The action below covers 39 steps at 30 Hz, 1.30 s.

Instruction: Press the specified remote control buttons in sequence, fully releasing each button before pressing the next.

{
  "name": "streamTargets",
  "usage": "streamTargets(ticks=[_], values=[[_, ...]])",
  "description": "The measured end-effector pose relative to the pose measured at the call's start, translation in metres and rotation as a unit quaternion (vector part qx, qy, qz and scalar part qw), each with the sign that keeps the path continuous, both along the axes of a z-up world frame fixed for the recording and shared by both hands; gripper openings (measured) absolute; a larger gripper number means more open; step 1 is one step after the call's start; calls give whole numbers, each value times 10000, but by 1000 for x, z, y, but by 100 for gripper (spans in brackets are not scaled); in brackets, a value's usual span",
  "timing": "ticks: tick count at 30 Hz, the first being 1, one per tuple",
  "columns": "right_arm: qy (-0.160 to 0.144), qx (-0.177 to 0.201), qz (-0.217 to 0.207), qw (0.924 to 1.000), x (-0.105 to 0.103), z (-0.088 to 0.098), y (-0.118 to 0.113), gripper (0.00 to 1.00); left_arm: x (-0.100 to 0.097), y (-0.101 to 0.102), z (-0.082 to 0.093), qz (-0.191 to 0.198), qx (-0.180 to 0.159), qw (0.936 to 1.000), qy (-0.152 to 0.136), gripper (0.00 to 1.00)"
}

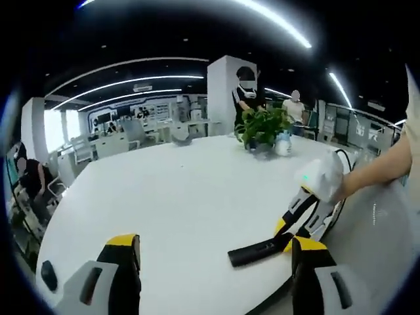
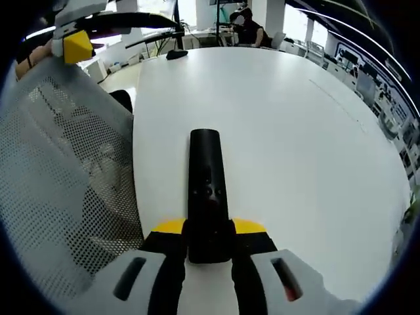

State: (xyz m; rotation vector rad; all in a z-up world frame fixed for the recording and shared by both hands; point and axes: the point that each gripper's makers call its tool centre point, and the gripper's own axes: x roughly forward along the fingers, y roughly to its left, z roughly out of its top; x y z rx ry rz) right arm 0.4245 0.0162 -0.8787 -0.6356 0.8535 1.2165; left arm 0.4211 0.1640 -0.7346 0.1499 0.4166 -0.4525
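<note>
A black remote control [image 2: 206, 187] lies lengthwise on the white round table [image 2: 308, 131], near its edge. My right gripper [image 2: 209, 231] is shut on the remote's near end, one yellow-tipped jaw on each side. In the left gripper view the same remote [image 1: 257, 252] lies flat by the table's near edge, with the right gripper [image 1: 289, 230] holding its right end and a person's hand behind it. My left gripper [image 1: 214, 244] stands open over the table, nothing between its jaws, to the left of the remote. The left gripper [image 2: 79, 42] also shows at the upper left.
A potted plant [image 1: 262, 126] and a white bottle [image 1: 283, 143] stand at the table's far side. A small black object [image 2: 176, 54] lies near the far edge. A grey mesh chair back [image 2: 59, 170] is close beside the table. People sit and stand in the background.
</note>
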Motion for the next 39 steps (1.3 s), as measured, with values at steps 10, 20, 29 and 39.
streamTargets(ticks=[10, 20, 29, 39], values=[[116, -100, 414, 9990, 7, -1, -3, 24, -1, 8, -10, 127, 280, 9994, 128, 100], [148, -127, 519, 9985, 17, -1, -3, 24, -1, 9, -10, 131, 295, 9994, 91, 100], [167, -105, 466, 9987, 28, 0, -4, 24, -3, 7, -14, 19, 438, 9990, 132, 100], [199, -149, 516, 9984, 38, -1, -5, 24, -3, 8, -15, 50, 381, 9991, 180, 100]])
